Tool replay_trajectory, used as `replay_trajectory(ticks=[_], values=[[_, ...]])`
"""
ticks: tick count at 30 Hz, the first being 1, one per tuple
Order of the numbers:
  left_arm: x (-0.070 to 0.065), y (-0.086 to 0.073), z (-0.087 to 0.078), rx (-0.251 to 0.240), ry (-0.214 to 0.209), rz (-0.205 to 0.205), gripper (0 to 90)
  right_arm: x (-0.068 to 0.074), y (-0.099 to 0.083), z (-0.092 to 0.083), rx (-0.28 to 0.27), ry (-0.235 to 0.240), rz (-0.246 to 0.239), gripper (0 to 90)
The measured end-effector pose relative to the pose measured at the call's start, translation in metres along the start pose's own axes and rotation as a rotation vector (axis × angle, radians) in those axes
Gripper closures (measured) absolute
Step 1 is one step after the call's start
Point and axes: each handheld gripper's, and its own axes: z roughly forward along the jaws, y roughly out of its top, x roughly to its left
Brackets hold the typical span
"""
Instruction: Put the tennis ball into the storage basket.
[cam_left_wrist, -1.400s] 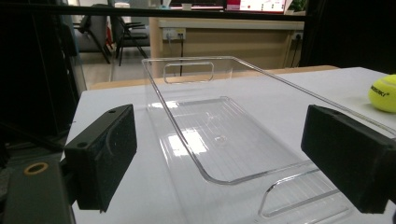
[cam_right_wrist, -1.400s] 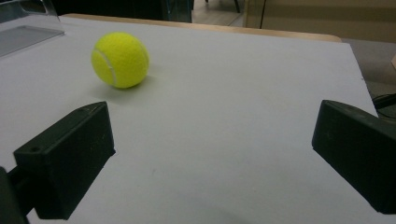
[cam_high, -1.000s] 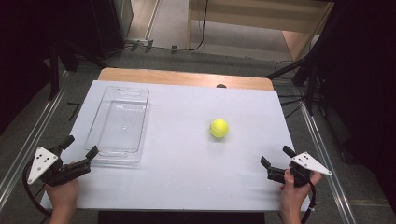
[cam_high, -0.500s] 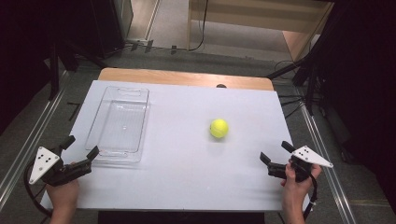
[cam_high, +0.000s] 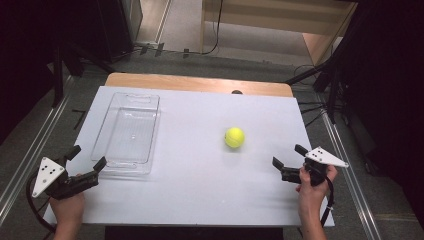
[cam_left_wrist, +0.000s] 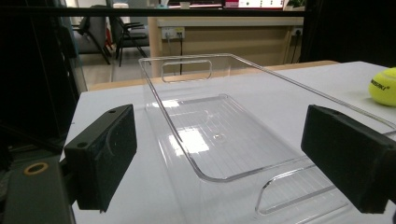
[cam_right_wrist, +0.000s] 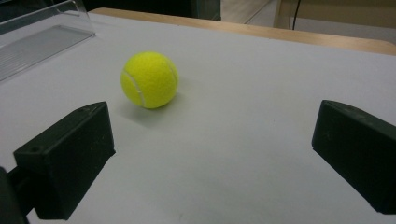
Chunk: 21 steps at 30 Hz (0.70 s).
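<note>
Yellow and fuzzy, a tennis ball (cam_high: 234, 137) sits on the white table (cam_high: 200, 190), right of centre and well apart from the clear plastic tray (cam_high: 126, 132) lying empty at the left. The left gripper (cam_high: 86, 158) is held by a hand at the near left corner, its jaws spread wide, one just beside the tray's near end. The right gripper (cam_high: 289, 156) is held at the near right edge, jaws also wide apart, aimed toward the ball but short of it.
</note>
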Motion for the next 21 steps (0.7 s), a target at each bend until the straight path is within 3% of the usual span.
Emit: replay_trajectory(ticks=[21], values=[[0.0,0.0,0.0,-0.002,-0.002,-0.001,11.0,0.006,0.026,0.025,0.043,0.051,-0.028,0.0]])
